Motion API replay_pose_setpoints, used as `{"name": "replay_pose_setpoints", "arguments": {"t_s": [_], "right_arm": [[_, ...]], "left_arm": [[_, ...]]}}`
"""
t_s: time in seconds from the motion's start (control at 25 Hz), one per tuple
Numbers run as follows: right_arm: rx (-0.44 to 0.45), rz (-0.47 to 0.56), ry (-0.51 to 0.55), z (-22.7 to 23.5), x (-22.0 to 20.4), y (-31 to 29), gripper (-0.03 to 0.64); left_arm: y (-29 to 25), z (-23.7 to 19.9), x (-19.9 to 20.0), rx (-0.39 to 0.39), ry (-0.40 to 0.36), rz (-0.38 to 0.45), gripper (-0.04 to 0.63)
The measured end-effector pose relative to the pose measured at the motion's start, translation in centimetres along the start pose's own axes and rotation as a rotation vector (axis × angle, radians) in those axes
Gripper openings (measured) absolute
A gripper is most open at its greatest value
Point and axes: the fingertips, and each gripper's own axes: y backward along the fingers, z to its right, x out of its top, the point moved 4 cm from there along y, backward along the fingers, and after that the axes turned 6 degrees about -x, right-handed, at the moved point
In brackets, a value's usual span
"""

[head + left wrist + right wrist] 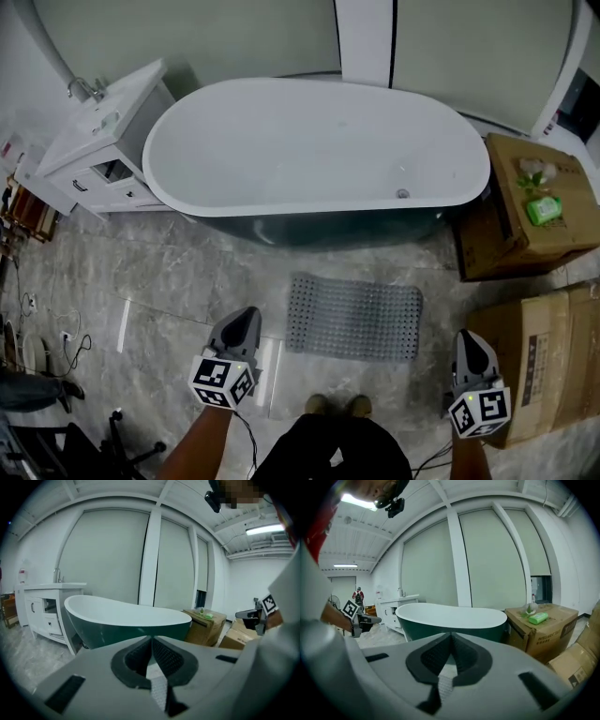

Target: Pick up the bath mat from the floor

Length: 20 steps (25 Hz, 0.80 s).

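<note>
Two sets of tongs are held low in front of the person, one at each side of the head view. The left tongs [250, 315] [151, 639] are seen in the left gripper view with their dark ribbed pads pressed together, and nothing is pinched between them. The right tongs [466, 336] [451, 634] are likewise pressed together in the right gripper view, with nothing held.

The bath mat [353, 317], grey and dotted with rows of holes, is spread flat on the marble floor [169, 281], just in front of the bathtub [319, 150]. It lies between the two sets of tongs: the left tongs are placed near its left edge and the right tongs off its right edge, both apart from it. The person's shoes [337, 405] are seen just below the mat's near edge.

The bathtub, white inside and dark green outside, is empty. To its left a white vanity cabinet [108, 141] with a tap is set against the wall. To its right two cardboard boxes are stacked on the floor; on the further box [525, 234] a green packet [544, 208] is laid, and the nearer box [548, 366] stands just beside the right tongs.
</note>
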Motion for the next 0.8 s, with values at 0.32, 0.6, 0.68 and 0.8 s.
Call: {"name": "replay_pose_setpoints", "arguments": {"t_s": [0.32, 0.6, 0.68, 0.8], "right_arm": [[-0.034, -0.084, -0.011, 2.1, -11.1, -5.7, 0.012], [-0.044, -0.169, -0.02, 3.6, -20.3, -9.8, 0.063], [-0.047, -0.198, -0.026, 4.2, -23.2, -11.2, 0.084], [-0.057, -0.24, -0.039, 5.2, -27.6, -13.4, 0.119]], "left_arm": [[-6.6, -2.9, -10.1, -0.008, 0.068, -0.078, 0.014], [-11.3, -5.5, -19.5, 0.004, 0.118, -0.169, 0.073], [-12.7, -6.3, -22.2, 0.004, 0.121, -0.2, 0.103], [-14.8, -7.7, -26.3, 0.008, 0.142, -0.24, 0.125]]}}
